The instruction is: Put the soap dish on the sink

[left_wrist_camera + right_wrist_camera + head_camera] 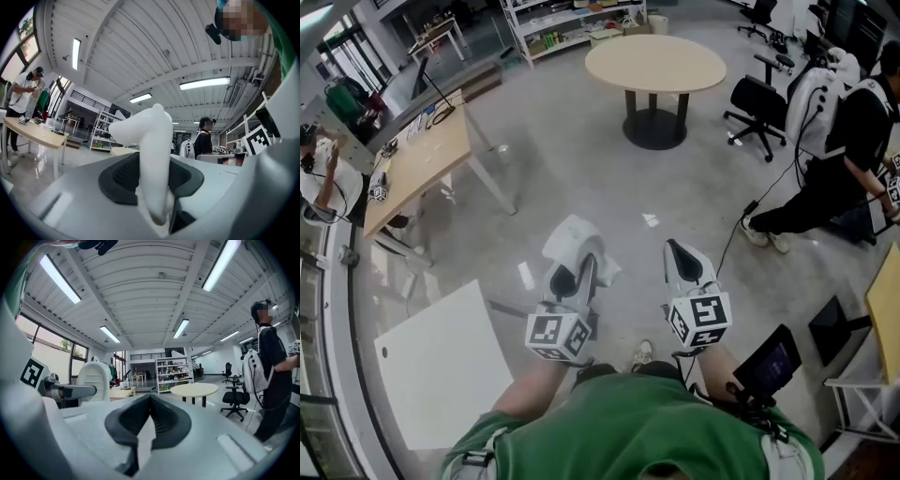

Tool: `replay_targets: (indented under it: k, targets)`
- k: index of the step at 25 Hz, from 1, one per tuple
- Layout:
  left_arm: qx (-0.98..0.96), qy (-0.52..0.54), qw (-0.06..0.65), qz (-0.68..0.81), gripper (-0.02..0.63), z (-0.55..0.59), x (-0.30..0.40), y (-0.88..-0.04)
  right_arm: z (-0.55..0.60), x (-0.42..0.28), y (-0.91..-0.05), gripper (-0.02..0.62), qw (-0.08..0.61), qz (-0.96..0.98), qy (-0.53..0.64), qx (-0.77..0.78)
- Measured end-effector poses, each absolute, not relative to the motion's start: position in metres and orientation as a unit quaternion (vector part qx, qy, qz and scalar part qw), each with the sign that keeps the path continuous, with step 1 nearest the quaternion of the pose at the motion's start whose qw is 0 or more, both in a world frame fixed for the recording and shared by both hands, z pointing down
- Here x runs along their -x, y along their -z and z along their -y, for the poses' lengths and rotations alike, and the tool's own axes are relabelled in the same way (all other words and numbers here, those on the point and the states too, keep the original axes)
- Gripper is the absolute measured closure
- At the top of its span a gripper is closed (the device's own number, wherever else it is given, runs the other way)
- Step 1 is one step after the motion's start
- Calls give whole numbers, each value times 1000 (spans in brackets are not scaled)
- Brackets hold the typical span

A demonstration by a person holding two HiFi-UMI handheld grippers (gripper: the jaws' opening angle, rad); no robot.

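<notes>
Left gripper [152,180] is clamped edgewise on a glossy white plastic soap dish [149,140]; right gripper [150,420] is closed on nothing. The dish could be jolted loose.

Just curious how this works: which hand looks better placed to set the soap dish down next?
Left: the left tongs grip the soap dish; the right tongs are shut and empty, so no handover seems needed.

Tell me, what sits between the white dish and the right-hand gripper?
Nothing: in the head view only bare grey floor shows between the soap dish, held by the left gripper, and the right gripper.
</notes>
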State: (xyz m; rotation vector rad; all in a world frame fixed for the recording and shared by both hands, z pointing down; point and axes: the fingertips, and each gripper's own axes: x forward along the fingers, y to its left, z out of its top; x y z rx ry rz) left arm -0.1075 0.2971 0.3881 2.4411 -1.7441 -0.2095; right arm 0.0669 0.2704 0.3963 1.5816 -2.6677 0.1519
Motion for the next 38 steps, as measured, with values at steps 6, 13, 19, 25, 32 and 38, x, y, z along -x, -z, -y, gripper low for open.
replay_targets:
  k: [6,13,19,25,32,38]
  targets:
    - [-810,59,72,579,454,-269,90,-389,-247,-83,-400,594,30,858,-58,-510]
    - [-816,59,74,570,454,-238,85,-389,-223,-86,-402,592,40,856,-56,-513]
    - [-819,71,71,566,454,-205,94,-386,-190,-75,-398,593,46,856,-44,-513]
    - [-819,76,64,565,454,-162,119,-384,-144,-47,-391,594,47,859,-33,-509]
    - [-821,79,77,560,454,-121,146,-393,-103,-15,-398,594,54,855,-40,-515]
    - [-824,83,78,555,454,-90,157,-395,-76,-3,-399,593,60,851,-36,-520]
